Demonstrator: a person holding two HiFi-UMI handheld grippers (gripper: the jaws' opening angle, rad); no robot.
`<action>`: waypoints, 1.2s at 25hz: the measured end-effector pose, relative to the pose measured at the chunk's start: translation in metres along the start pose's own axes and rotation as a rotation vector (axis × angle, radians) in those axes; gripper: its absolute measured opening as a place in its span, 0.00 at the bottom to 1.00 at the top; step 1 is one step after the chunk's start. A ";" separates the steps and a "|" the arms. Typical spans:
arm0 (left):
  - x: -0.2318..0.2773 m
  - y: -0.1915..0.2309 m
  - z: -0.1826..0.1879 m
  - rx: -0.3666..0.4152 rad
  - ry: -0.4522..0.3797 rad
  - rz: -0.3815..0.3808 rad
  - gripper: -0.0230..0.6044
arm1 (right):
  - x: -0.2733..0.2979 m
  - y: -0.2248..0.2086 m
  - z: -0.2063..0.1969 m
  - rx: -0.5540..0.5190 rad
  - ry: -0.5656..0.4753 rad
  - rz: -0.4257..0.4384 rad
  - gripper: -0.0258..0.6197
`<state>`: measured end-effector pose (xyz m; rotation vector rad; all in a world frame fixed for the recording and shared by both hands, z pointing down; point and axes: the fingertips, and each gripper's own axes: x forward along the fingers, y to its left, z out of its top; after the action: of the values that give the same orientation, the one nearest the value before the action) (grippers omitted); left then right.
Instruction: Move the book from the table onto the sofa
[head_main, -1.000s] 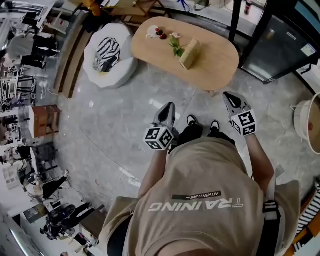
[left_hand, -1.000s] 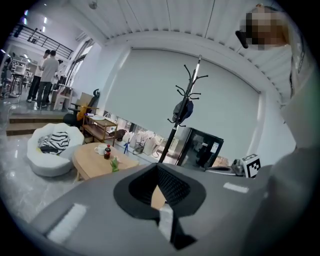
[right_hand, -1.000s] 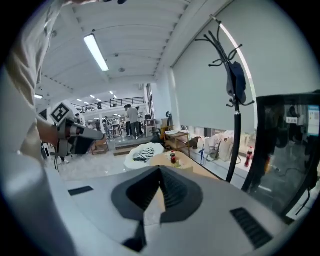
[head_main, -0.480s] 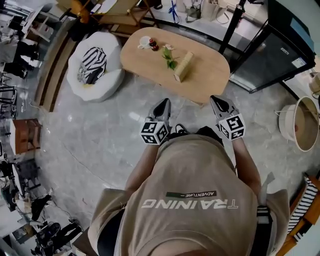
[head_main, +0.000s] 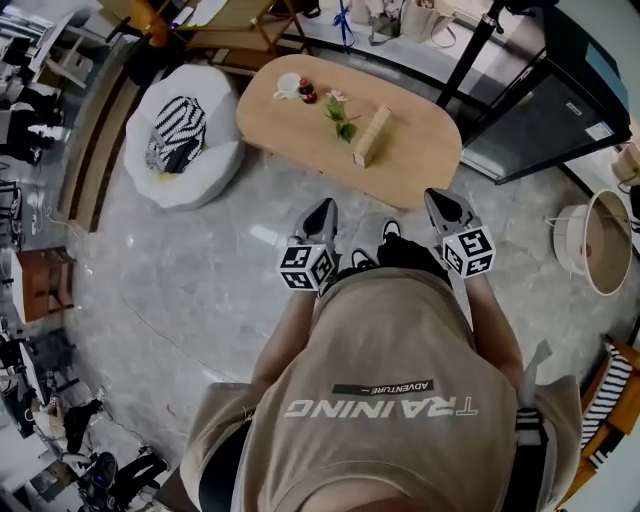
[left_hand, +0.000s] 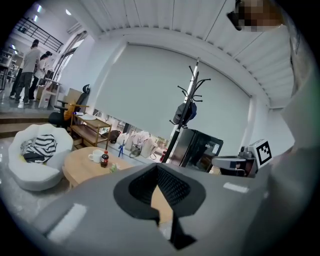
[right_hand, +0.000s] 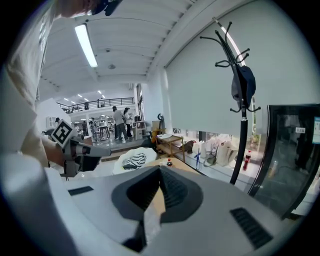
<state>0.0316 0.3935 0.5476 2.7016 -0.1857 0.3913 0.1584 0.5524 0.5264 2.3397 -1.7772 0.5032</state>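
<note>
Both claws are up in front of the person and neither has anything in it. The left claw (head_main: 322, 207) has its jaws pressed together with nothing between them. The right claw (head_main: 437, 197) matches it, jaws together and empty.

Dead ahead at twelve o'clock is the oval wooden surface (head_main: 420, 150), and the book (head_main: 370, 135) lies near its middle. It shows as a tan oblong block, long axis running from about one o'clock to seven. Just beside it at ten o'clock lies a green sprig (head_main: 340, 115). Further out the same way sit a small dark bottle (head_main: 308, 95) and a white cup (head_main: 288, 85), well apart from the book.

The target, by my reading, is the puffy white sofa (head_main: 215, 165) at ten o'clock from the person, with a striped cloth (head_main: 178, 132) lying in its seat.

The book looks stiff and boxy, with some weight to it. The cover is probably smooth, so a pinch at a corner could let it swing or slip. The better bet is to open the jaws wide and close them across the thickness at the middle of a long edge, on the side away from the sprig. Whether it lies flat or stands on edge is too small to tell from here. Neither claw has reached it yet.
</note>
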 end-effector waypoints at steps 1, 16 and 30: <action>0.002 0.001 -0.003 -0.007 0.009 0.001 0.02 | 0.004 -0.001 0.001 0.005 0.002 0.004 0.05; 0.093 0.021 0.049 0.043 0.021 -0.025 0.02 | 0.103 -0.086 0.028 0.026 -0.014 0.046 0.05; 0.219 0.022 0.075 0.051 0.106 -0.144 0.02 | 0.135 -0.184 0.037 -0.003 -0.009 0.017 0.05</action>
<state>0.2544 0.3270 0.5554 2.7138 0.0500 0.5002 0.3726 0.4701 0.5540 2.3304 -1.8018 0.4934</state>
